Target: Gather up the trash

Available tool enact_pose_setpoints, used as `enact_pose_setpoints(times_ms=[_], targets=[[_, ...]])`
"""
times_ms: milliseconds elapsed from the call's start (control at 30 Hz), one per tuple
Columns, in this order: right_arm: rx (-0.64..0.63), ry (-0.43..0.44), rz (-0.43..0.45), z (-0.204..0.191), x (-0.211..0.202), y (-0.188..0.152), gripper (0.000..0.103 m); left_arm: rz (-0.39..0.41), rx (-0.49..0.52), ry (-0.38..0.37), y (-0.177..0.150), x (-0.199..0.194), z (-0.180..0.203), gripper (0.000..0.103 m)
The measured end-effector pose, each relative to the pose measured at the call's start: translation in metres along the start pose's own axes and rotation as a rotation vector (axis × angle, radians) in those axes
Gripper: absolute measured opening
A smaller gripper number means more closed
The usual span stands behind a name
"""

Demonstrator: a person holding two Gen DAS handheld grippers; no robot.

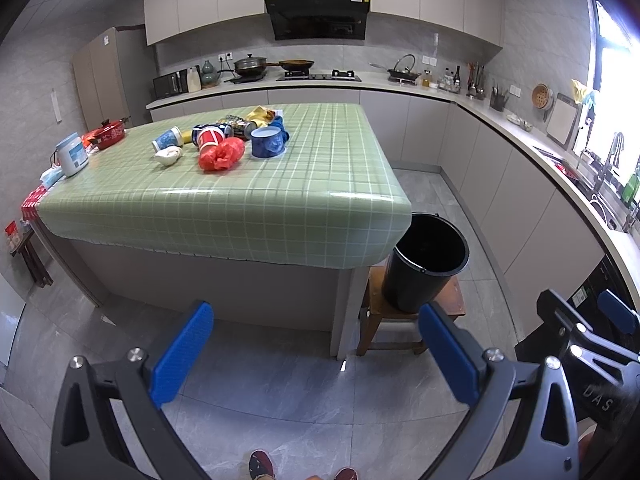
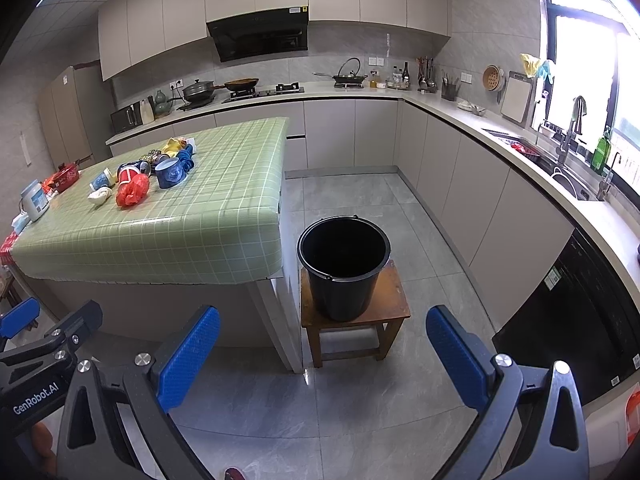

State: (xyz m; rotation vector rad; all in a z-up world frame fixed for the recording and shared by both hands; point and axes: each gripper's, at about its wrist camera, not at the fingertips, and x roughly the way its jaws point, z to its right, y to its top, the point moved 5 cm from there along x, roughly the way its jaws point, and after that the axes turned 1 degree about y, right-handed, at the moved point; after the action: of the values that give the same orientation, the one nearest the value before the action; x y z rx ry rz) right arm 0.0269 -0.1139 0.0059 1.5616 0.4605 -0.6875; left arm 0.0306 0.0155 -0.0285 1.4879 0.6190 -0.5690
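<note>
A pile of trash lies on the green checked table (image 1: pixel 248 200) (image 2: pixel 192 224): a red plastic bag (image 1: pixel 221 154) (image 2: pixel 132 191), a blue paper tub (image 1: pixel 269 142) (image 2: pixel 170 172), a red and blue cup (image 1: pixel 208 136) (image 2: pixel 130 172), a small blue cup (image 1: pixel 167 139) (image 2: pixel 100 180), a white crumpled wad (image 1: pixel 169 155) (image 2: pixel 99 196) and a yellow wrapper (image 1: pixel 262 114) (image 2: pixel 174 145). An empty black bucket (image 1: pixel 428 264) (image 2: pixel 343 264) stands on a wooden stool (image 1: pixel 376 316) (image 2: pixel 394 300) beside the table's corner. My left gripper (image 1: pixel 316 352) and right gripper (image 2: pixel 322 356) are both open, empty, held low over the floor well short of the table.
Kitchen counters with pans (image 2: pixel 348 77), a hob (image 1: pixel 318 77) and a sink (image 2: pixel 568 176) run along the back and right walls. A white jar (image 1: pixel 72 154) and a red pot (image 1: pixel 108 133) sit at the table's left end. A person's slippers (image 1: pixel 262 464) show on the grey tiled floor.
</note>
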Motion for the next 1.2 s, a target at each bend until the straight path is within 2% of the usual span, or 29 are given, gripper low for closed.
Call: enact_pose_setpoints(times_ms=[867, 1200], targets=[[-0.006, 0.016, -0.014, -0.009, 0.009, 0.001, 0.103, -0.010, -0.012, 0.004, -0.001, 0.004, -0.005, 0.103], [-0.034, 0.029, -0.002, -0.030, 0.017, 0.009, 0.103, -0.023, -0.039, 0.019, 0.009, 0.015, -0.037, 0.103]])
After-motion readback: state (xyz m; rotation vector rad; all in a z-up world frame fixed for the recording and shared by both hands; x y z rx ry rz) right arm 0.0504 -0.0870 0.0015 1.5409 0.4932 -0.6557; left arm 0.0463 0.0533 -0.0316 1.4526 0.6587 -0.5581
